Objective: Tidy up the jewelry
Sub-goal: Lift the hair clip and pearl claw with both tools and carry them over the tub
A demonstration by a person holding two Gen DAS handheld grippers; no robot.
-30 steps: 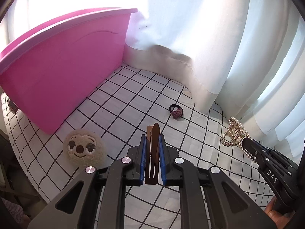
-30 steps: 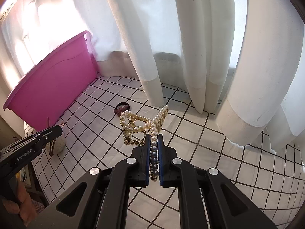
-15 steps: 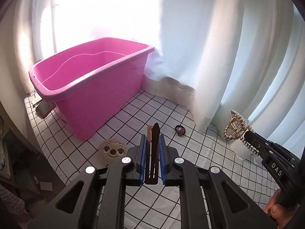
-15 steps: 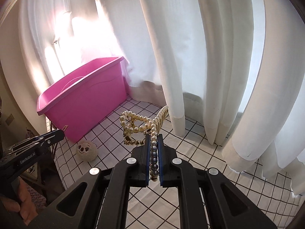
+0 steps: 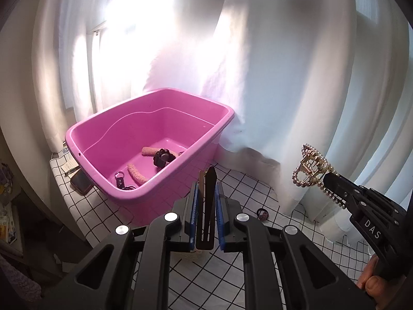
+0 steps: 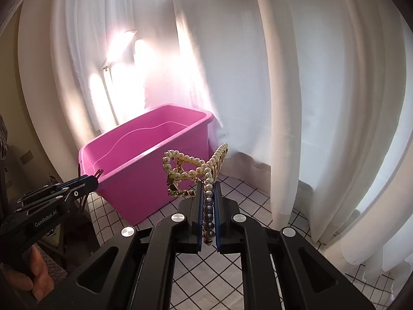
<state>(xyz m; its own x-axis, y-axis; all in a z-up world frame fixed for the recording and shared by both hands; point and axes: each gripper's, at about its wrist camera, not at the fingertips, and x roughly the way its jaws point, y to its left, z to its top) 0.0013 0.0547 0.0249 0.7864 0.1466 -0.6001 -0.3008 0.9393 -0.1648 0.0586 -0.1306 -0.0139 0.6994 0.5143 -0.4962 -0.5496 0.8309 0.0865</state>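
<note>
My left gripper (image 5: 206, 188) is shut on a flat brown hair clip (image 5: 207, 206) that stands upright between its blue pads, held high in front of the pink tub (image 5: 196, 139). My right gripper (image 6: 207, 186) is shut on a gold pearl claw clip (image 6: 188, 170); the pearl claw clip (image 5: 309, 168) also shows at the right of the left wrist view. Inside the tub lie a black watch (image 5: 162, 157), two peach fuzzy pieces (image 5: 136, 173) and a metal key ring (image 5: 120, 178). The left gripper (image 6: 87, 178) appears at the left of the right wrist view, beside the tub (image 6: 144, 170).
A dark hair tie (image 5: 262, 213) lies on the white checked cloth (image 5: 247, 188) near the white curtains (image 5: 296, 77). A phone (image 5: 81, 183) rests on the cloth left of the tub. A cream plush thing (image 5: 189, 254) peeks out under my left gripper. The table's edge drops off at the left.
Both grippers have risen with their clips still held. The tub's inside and its contents have come into view, and the cloth and hair tie sit lower and farther away.
</note>
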